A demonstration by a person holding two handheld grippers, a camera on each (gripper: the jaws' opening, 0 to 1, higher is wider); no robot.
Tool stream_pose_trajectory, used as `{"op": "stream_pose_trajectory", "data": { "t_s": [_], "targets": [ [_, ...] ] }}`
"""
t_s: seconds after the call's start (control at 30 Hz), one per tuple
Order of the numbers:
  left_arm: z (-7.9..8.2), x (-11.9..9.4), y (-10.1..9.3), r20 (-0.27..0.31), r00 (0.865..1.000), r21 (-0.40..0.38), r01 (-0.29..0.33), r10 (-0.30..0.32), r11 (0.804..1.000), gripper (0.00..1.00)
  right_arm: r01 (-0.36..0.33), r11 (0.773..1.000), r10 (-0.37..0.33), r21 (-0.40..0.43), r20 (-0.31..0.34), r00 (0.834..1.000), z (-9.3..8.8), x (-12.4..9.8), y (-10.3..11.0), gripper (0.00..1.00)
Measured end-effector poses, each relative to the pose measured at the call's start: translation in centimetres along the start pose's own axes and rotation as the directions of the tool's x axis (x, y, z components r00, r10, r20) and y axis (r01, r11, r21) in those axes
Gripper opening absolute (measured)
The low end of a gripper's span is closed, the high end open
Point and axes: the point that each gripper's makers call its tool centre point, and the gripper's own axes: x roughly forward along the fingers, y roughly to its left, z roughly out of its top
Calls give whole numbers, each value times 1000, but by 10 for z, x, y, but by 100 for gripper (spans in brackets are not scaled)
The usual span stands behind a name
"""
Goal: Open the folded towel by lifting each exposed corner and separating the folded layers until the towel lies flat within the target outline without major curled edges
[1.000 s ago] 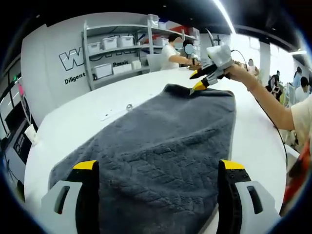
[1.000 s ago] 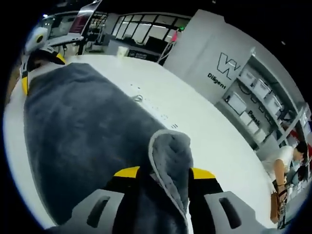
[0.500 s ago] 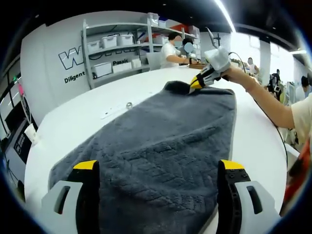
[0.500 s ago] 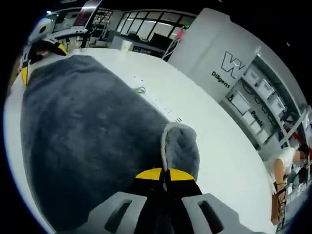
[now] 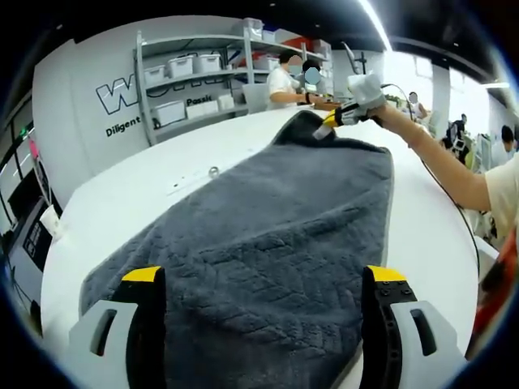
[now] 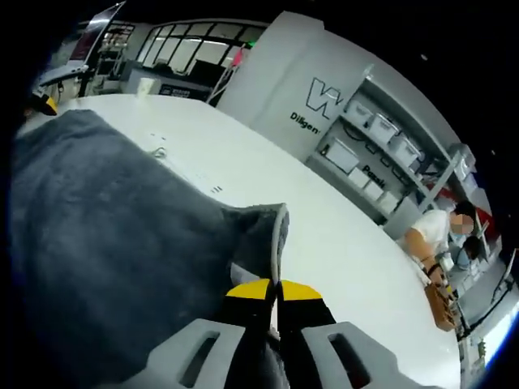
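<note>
A dark grey towel (image 5: 268,235) lies spread over a white table (image 5: 130,203). My left gripper (image 5: 263,279) stands open at the towel's near end, its yellow-tipped jaws wide apart above the cloth and holding nothing. At the far end my right gripper (image 5: 328,123) is shut on the towel's corner (image 5: 304,121) and holds it raised off the table. In the right gripper view the closed yellow tips (image 6: 272,290) pinch that corner (image 6: 263,235), whose light hem stands up, with the rest of the towel (image 6: 97,219) stretching away to the left.
The white table (image 6: 324,235) extends beyond the towel on all sides. A small metal ring (image 5: 214,171) and marks lie on it by the towel's left edge. Shelves with white bins (image 5: 195,81) stand behind. A person (image 5: 284,81) works beyond the far edge.
My right gripper shut on the towel's far corner and has lifted it up and away, stretching the cloth. My left gripper has stayed open in place.
</note>
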Motion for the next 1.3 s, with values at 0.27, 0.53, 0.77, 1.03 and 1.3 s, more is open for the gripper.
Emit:
{"op": "stream_pose_trajectory", "data": {
  "t_s": [0.27,0.53,0.77,1.03,1.3],
  "targets": [
    [0,1,0,-1,1000,-1,-1,1,1000,98,95,994,-95,-52,0,995,-11,11,-13,0],
    [0,1,-1,0,1000,2,2,-2,1000,98,207,969,-204,-132,30,978,-6,10,-27,0],
    [-2,3,0,-9,1000,0,1,-1,1000,98,221,970,-218,-106,32,975,-11,16,-35,0],
    [-2,3,-2,-12,1000,11,2,-2,1000,98,288,923,-302,-256,-18,953,-22,20,-44,0],
    [-3,5,-2,-20,1000,12,6,-6,1000,98,309,931,-331,-195,-90,939,-44,28,-51,64]
  ]
}}
